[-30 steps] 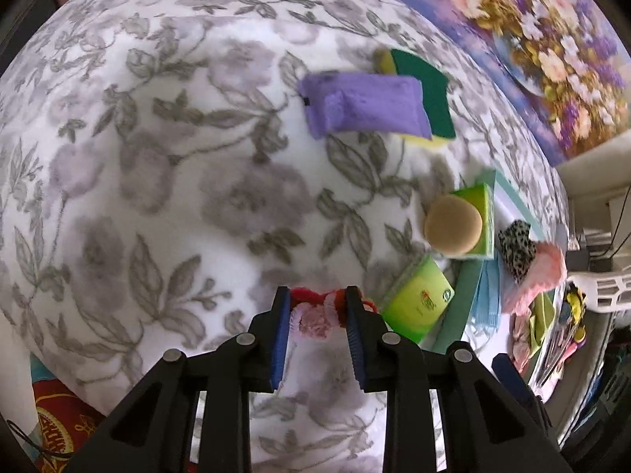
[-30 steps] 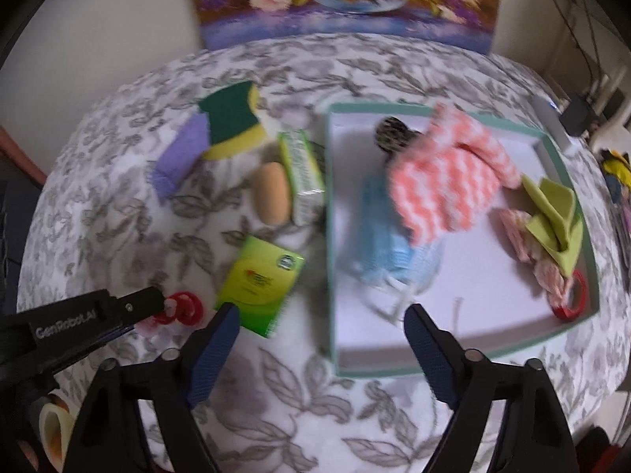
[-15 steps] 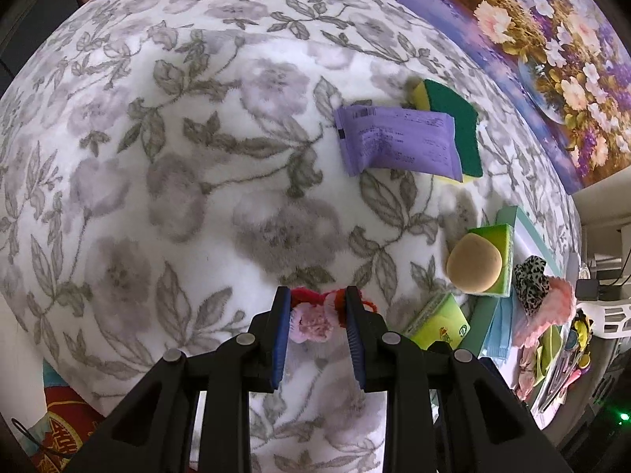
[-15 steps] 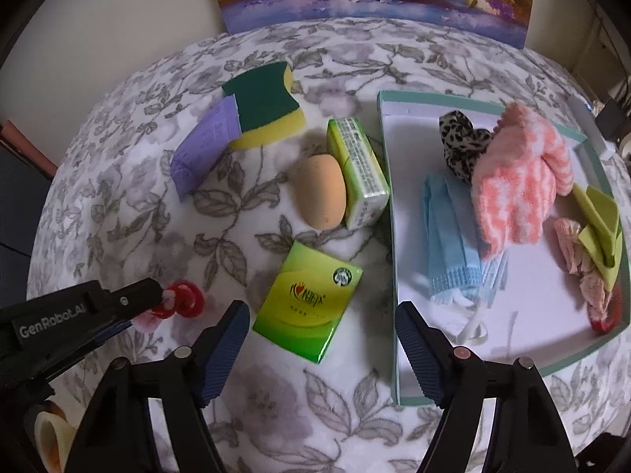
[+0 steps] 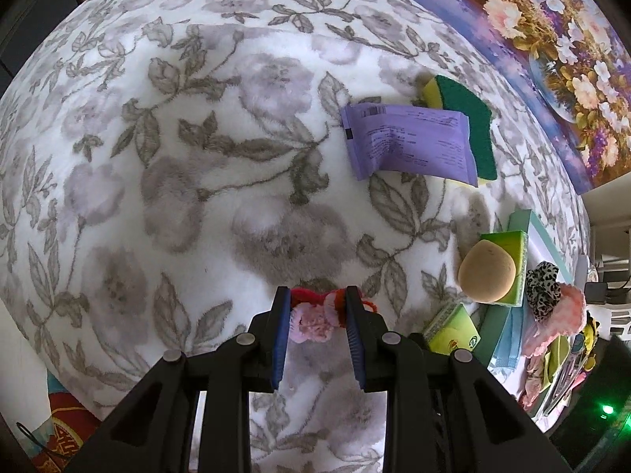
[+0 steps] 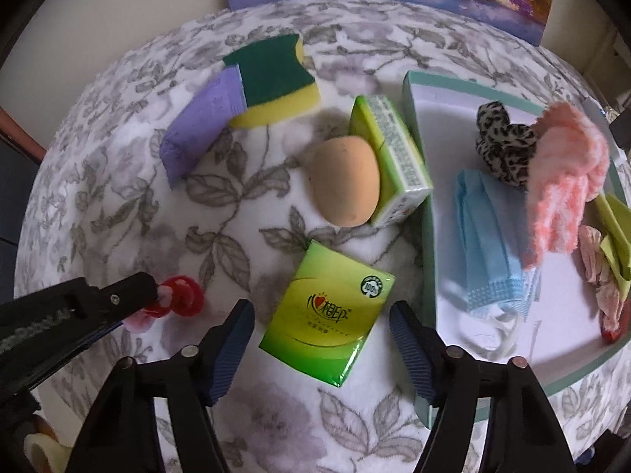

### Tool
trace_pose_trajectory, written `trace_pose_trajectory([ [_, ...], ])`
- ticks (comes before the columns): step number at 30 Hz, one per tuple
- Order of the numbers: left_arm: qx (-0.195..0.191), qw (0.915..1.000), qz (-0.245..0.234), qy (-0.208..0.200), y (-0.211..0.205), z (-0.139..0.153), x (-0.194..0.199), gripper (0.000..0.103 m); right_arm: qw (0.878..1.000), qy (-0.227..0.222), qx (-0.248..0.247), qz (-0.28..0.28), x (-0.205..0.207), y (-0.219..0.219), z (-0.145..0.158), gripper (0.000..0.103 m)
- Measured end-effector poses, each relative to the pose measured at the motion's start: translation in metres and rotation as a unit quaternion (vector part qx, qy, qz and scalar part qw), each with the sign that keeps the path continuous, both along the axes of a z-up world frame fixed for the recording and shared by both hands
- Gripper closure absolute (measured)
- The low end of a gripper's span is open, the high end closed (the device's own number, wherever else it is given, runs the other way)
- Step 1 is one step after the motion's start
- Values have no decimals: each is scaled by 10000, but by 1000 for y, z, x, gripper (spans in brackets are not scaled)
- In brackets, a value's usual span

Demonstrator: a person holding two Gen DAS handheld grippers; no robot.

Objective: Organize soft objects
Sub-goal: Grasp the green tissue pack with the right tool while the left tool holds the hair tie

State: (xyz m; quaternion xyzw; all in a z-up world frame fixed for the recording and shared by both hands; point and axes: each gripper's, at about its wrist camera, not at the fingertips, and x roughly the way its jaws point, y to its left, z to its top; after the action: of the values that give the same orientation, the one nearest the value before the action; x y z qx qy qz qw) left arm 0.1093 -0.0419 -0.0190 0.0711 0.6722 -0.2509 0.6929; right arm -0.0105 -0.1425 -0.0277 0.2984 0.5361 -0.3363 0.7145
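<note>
My left gripper (image 5: 317,307) is shut on a red and pink hair scrunchie (image 5: 315,317), held over the floral cloth; the scrunchie (image 6: 179,295) also shows at the left gripper's tip in the right wrist view. My right gripper (image 6: 321,327) is open, its fingers on either side of a green tissue pack (image 6: 329,313) lying flat. A tan egg-shaped sponge (image 6: 347,181) leans on a second green tissue pack (image 6: 390,163). A purple packet (image 6: 201,126) rests against a green and yellow sponge (image 6: 274,81). The teal-rimmed white tray (image 6: 418,181) holds soft items.
In the tray lie a blue face mask (image 6: 489,248), a leopard scrunchie (image 6: 503,142), a pink fluffy cloth (image 6: 564,173) and yellow-green cloth (image 6: 615,228). A flower painting (image 5: 544,51) stands at the table's back. The table edge drops off at the left.
The right gripper has moved left from over the tray and down over the flat green tissue pack. The left gripper stays shut on the scrunchie, and its view has pulled back from the table.
</note>
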Motion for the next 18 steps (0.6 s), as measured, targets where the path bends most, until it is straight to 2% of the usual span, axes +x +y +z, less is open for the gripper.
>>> trace_pose_trajectory([
  [2, 14, 10000, 1, -2, -1, -1, 0, 75, 9999, 122, 84, -17, 3, 0, -10, 34],
  [5, 27, 10000, 9, -16, -2, -2, 1, 75, 9996, 252, -122, 84, 8, 3, -11, 36],
  [18, 105, 9998, -8, -143, -2, -2, -1, 75, 9992, 265, -208, 198, 15, 16, -14, 40],
])
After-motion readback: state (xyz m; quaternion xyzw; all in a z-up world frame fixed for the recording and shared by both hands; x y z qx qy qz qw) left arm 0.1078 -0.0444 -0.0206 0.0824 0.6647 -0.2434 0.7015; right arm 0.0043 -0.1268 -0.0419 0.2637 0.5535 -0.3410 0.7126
